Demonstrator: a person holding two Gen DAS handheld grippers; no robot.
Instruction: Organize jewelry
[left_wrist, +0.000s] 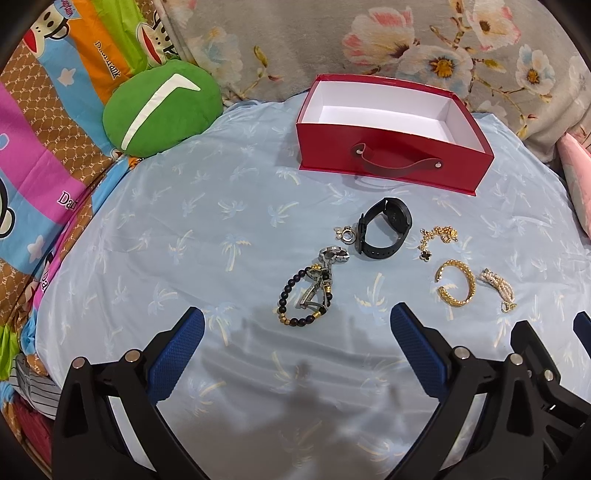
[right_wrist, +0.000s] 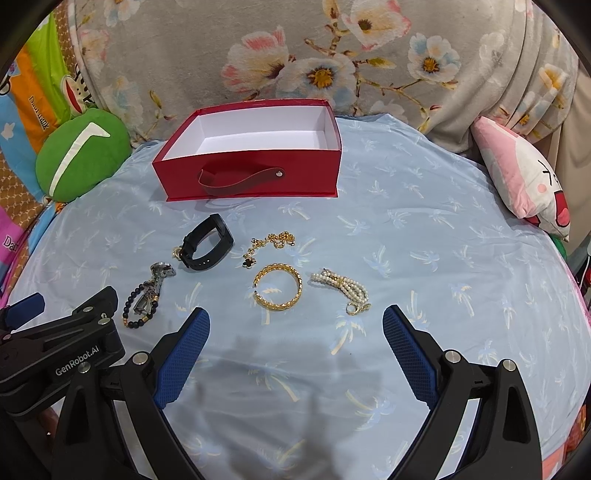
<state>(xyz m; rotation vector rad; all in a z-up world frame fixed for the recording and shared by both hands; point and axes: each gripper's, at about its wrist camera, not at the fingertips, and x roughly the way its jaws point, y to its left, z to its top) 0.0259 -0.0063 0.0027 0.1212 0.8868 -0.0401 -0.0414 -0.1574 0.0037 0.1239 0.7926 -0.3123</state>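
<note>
On the blue sheet (right_wrist: 424, 229) before the empty red box (right_wrist: 251, 181), we hover both grippers, left gripper (left_wrist: 297, 325) and right gripper (right_wrist: 295, 325), fingers spread wide, over scattered jewelry.

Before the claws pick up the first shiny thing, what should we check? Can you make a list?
1. Red box open with nothing inside: ok.
2. Left claw open, holding nothing: ok.
3. Right claw open, holding nothing: ok.
4. Gold bangle lying apart from the pearl bracelet: ok.
5. Bead bracelet free of the silver watch: not ok, they overlap.
6. Black watch clasp fastened: cannot tell.
</note>
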